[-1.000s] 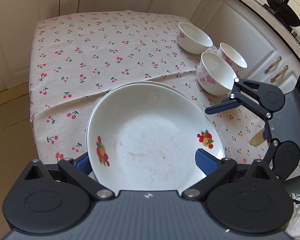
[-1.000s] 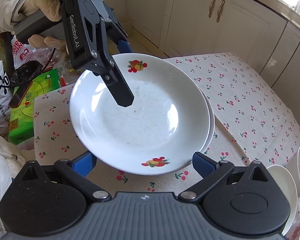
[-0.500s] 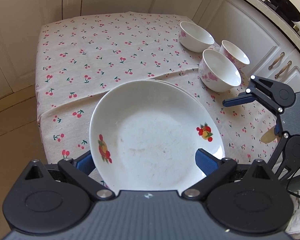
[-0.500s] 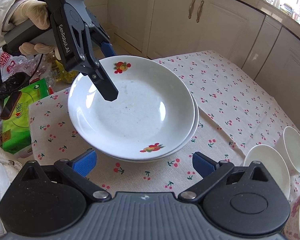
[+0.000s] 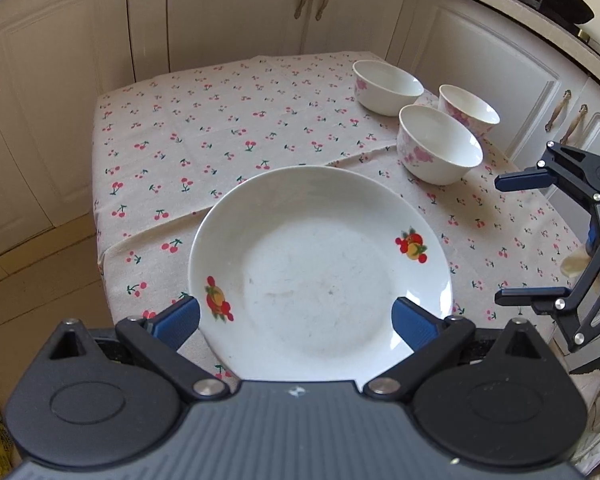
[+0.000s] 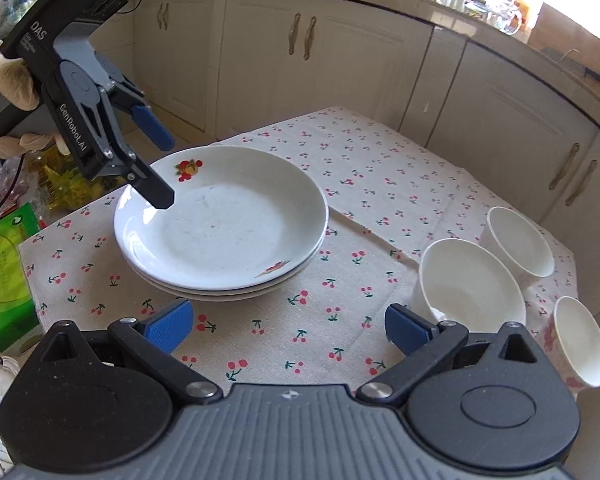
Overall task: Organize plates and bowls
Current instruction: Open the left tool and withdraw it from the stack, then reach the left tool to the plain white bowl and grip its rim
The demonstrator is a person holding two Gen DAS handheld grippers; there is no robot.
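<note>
both your grippers are spread wide and hold nothing: left gripper [image 6: 156,172] hangs over the near rim of the plate stack [image 6: 220,224], right gripper [image 6: 286,326] clear of it. a second ago the top plate was pinched and raised; now it sits nested. stack lies close to the tablecloth's [image 5: 220,128] near edge, three bowls [image 5: 440,148] at the right edge. drop that lower finger and you could tip the plates.

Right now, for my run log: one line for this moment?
plates stacked | three bowls unstacked | left gripper open above stack | right gripper open
</note>
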